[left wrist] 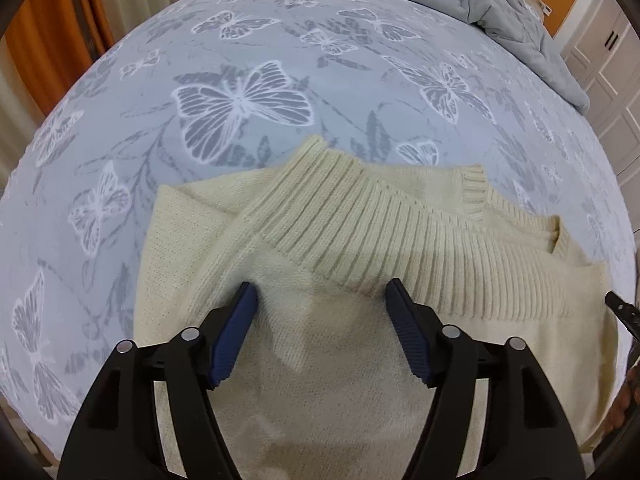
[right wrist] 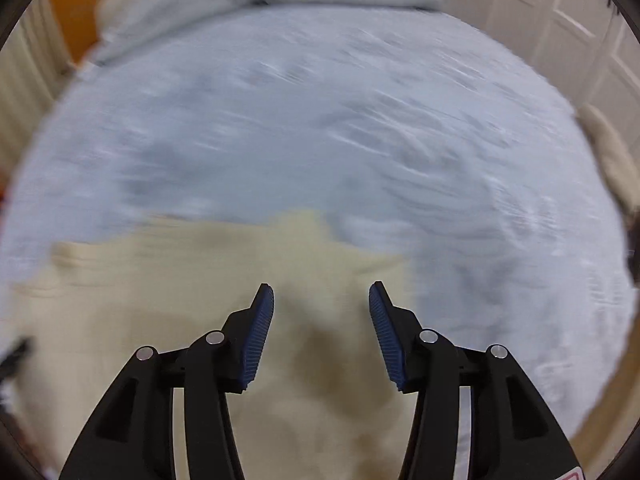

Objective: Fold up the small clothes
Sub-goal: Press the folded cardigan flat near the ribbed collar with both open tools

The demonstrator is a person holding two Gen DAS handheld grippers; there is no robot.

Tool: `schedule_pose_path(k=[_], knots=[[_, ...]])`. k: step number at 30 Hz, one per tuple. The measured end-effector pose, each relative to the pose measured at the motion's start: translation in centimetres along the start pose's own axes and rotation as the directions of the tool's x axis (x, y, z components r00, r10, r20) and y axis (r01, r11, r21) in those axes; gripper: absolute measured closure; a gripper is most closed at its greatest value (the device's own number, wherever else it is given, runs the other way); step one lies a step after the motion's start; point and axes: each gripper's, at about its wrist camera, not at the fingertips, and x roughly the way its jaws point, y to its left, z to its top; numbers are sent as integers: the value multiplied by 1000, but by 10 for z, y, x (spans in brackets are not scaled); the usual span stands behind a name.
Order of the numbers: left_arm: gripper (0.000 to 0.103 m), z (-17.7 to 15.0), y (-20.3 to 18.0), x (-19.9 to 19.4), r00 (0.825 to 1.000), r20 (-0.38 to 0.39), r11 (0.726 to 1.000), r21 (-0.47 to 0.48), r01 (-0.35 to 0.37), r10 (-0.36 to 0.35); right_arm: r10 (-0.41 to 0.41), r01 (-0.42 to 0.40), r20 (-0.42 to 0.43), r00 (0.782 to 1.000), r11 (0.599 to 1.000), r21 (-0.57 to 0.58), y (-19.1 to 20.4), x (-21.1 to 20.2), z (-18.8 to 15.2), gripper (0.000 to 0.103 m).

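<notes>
A cream knit sweater lies on the bed, its ribbed band folded across the body. My left gripper is open, its blue pads resting just above the plain knit below the ribbed band, holding nothing. In the right wrist view the picture is motion-blurred; the sweater fills the lower left. My right gripper is open and empty over the sweater's right edge. A tip of the right gripper shows at the far right of the left wrist view.
The bed is covered by a pale blue sheet with white butterflies. A grey quilt is bunched at the far right corner. White cupboard doors stand beyond the bed; orange curtains hang at left.
</notes>
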Motion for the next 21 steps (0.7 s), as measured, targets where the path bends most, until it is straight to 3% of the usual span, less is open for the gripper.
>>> schedule_pose_path(k=[1, 3, 5, 6, 8, 10, 12, 15, 17, 19, 21], knots=[[35, -1, -2, 0, 1000, 0, 1000, 7, -9, 9, 21, -21, -6, 1000, 1000, -14, -4, 6, 0, 47], [35, 0, -3, 0, 1000, -3, 1000, 13, -18, 18, 77, -77, -12, 997, 995, -57, -4, 10, 2, 78], [35, 1, -2, 0, 1000, -12, 1000, 14, -16, 16, 87, -88, -3, 996, 995, -45, -6, 7, 11, 86], [35, 1, -2, 1, 1000, -15, 1000, 15, -14, 14, 91, -91, 9, 996, 996, -20, -10, 7, 14, 85], [35, 1, -3, 0, 1000, -13, 1000, 22, -19, 19, 84, -84, -26, 996, 996, 10, -21, 22, 12, 73], [35, -1, -5, 0, 1000, -7, 999, 28, -29, 29, 75, -75, -22, 997, 997, 10, -24, 24, 13, 72], [35, -1, -5, 0, 999, -7, 999, 27, -31, 31, 49, -49, 31, 998, 999, -3, -15, -2, 10, 70], [35, -1, -5, 0, 1000, -9, 999, 27, -28, 29, 147, -141, 126, 981, 988, -61, 12, -51, -5, 65], [35, -1, -4, -1, 1000, -11, 999, 20, -28, 28, 238, -225, 111, 965, 967, -117, 38, -68, -19, 64], [35, -1, 2, -9, 1000, -6, 1000, -21, 9, -9, 338, -330, 31, 941, 931, -156, 65, -72, -32, 71], [34, -5, 16, -22, 997, 8, 993, -98, 72, -71, 401, -401, -31, 915, 901, -168, 88, -70, -43, 90]])
